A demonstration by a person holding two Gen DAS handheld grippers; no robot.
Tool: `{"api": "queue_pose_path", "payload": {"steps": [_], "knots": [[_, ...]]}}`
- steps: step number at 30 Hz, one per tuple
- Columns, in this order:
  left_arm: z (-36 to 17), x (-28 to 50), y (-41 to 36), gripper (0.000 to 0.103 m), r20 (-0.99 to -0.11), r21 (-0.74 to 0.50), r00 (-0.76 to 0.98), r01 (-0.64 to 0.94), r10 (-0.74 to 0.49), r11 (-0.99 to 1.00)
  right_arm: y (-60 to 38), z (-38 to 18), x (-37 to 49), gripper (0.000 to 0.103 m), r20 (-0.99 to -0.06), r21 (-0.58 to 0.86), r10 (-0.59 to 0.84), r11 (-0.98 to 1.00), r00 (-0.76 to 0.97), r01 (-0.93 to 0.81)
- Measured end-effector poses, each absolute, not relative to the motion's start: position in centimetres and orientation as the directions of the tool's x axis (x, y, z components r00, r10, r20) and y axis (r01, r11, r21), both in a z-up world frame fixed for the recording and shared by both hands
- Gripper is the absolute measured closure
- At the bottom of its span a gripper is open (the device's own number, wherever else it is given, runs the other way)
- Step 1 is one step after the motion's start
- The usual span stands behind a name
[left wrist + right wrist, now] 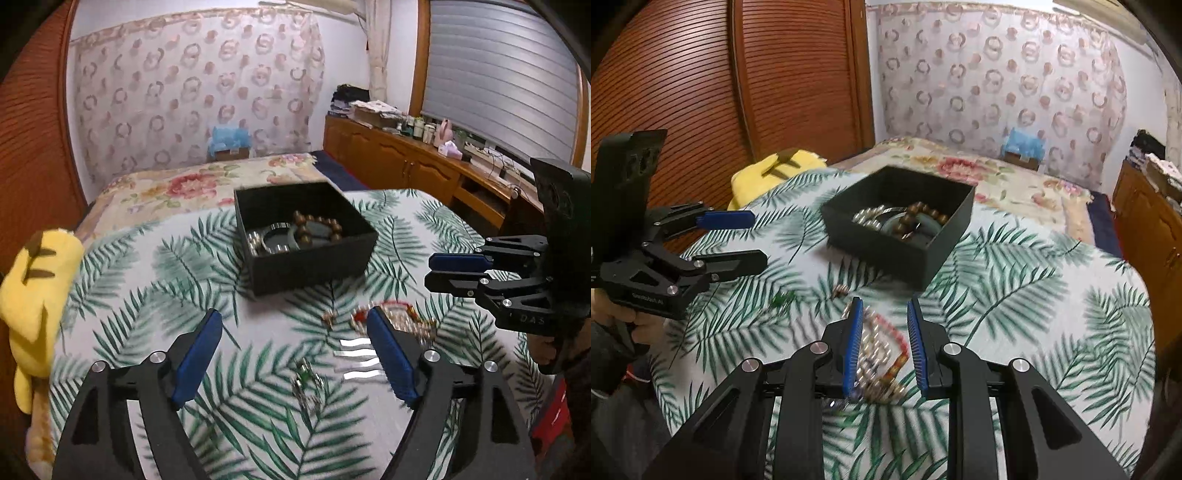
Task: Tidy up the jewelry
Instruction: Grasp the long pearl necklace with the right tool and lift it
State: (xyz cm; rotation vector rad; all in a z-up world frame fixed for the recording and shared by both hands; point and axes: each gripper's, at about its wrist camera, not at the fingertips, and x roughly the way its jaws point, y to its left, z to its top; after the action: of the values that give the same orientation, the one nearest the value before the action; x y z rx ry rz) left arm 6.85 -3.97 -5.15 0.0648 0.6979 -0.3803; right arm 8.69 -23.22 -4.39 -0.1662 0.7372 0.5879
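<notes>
1. The right tool (885, 343) hangs low over the bed (1034, 280), its jaws narrowed but not closed, with nothing gripped. Between and just under its blue pads (854, 343) lies a tangle of beaded bracelets (882, 354), red and pale beads mixed; motion blur keeps me from saying whether a pad is touching them.

2. The left tool (295, 354) is spread wide and empty. Just ahead of it, between its fingers, sits a small green-stoned piece (306, 380), probably a ring or clasp. To its right lie silver wavy strips (358, 358) and, beyond them, the same bracelet tangle.

3. Farther out from both tools, a small brown bead piece (839, 291) lies loose on the leaf-print cover.

4. Ahead of both tools stands the black box (314, 266), open-topped, already holding a brown bead bracelet (317, 230), a pale bead strand (866, 218) and a dark ring-shaped piece.

5. The step in hand appears to be picking the next loose item off the bed, with several pieces left outside the box.

6. The next move calls for the right tool to settle onto the tangle, close on one strand without dragging the others, lift clear and carry it forward over the box rim.
</notes>
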Motion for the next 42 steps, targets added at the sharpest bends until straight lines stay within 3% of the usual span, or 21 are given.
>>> {"api": "queue_pose_path", "payload": {"steps": [3, 29, 31, 33, 42], "knots": [[-6.2, 6.4, -4.1, 0.018, -0.65, -0.066, 0.692, 0.36, -0.314, 0.931, -22.9, -5.3, 8.3, 0.076, -0.691, 0.063, 0.448, 0.819, 0.567, -0.57], [-8.2, 4.7, -4.5, 0.018, -0.668, -0.046, 0.684, 0.356, -0.294, 0.933, -20.9, -8.9, 12.6, 0.077, -0.777, 0.153, 0.441, 0.824, 0.448, -0.546], [-8.1, 4.7, -4.5, 0.018, -0.669, -0.047, 0.683, 0.355, -0.293, 0.934, -20.6, -9.0, 12.5, 0.09, -0.78, 0.143, 0.441, 0.816, 0.444, -0.559], [-8.1, 4.7, -4.5, 0.018, -0.669, -0.047, 0.683, 0.355, -0.293, 0.934, -20.4, -8.9, 12.2, 0.093, -0.78, 0.124, 0.433, 0.815, 0.452, -0.566], [-8.2, 4.5, -4.7, 0.018, -0.669, -0.05, 0.681, 0.36, -0.299, 0.932, -23.7, -5.3, 10.4, 0.098, -0.711, 0.081, 0.421, 0.844, 0.562, -0.53]]}}
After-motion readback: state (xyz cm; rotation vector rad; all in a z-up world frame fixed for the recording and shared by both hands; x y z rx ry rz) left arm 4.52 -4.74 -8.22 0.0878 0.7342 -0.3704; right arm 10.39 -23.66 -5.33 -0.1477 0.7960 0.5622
